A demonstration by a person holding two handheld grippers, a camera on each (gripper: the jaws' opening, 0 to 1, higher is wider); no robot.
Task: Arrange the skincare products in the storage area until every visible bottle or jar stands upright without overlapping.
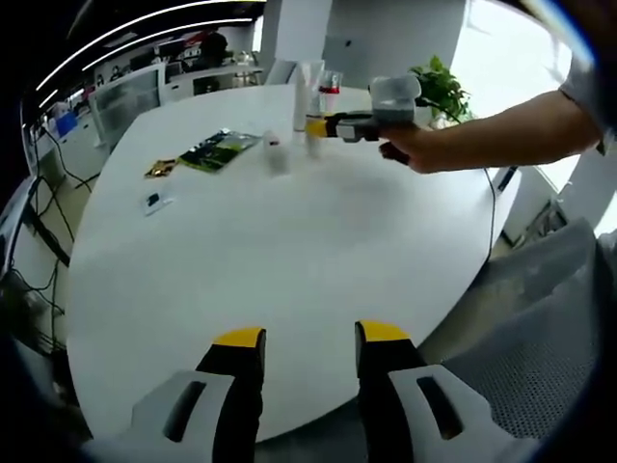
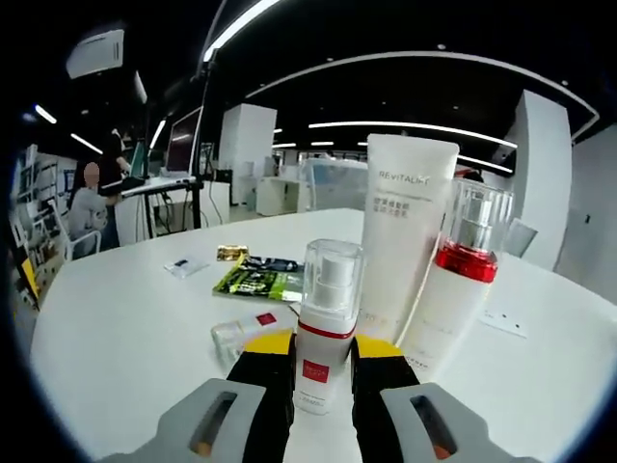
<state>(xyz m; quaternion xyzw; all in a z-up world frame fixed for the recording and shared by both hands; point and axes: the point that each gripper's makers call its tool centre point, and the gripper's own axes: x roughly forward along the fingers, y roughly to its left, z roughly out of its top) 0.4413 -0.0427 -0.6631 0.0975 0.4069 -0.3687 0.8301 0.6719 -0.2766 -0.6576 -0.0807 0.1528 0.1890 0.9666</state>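
Between the yellow-tipped jaws of the right gripper [image 2: 322,359] a small clear-capped pump bottle [image 2: 324,323] with a red band is held upright on the white table [image 2: 116,328]; the jaws are seen pressed to its lower body on both sides, so it is judged to be clamped. Just behind the small pump bottle a tall white tube [image 2: 405,231] stands on its cap, and beside the tube a taller pump bottle [image 2: 461,280] with a red collar is upright, close to the tube, though contact cannot be told. To the left of the small pump bottle a little clear bottle [image 2: 243,333] with a red label lies on its side, touching or nearly touching the jaw.

The step in hand is judged to be the setting down of the small pump bottle. It would best be lowered flat on its base, kept clear of the tube behind, and released slowly so that it is not tipped. The lying bottle is judged still to need standing up, and it crowds the spot.

Farther left of the small pump bottle a green packet [image 2: 258,278] and smaller sachets lie flat. In the left gripper view the left gripper [image 1: 310,340] is held back near the table edge with its jaws apart and nothing between them, while the right gripper [image 1: 339,126] is seen across the table at the group of bottles.
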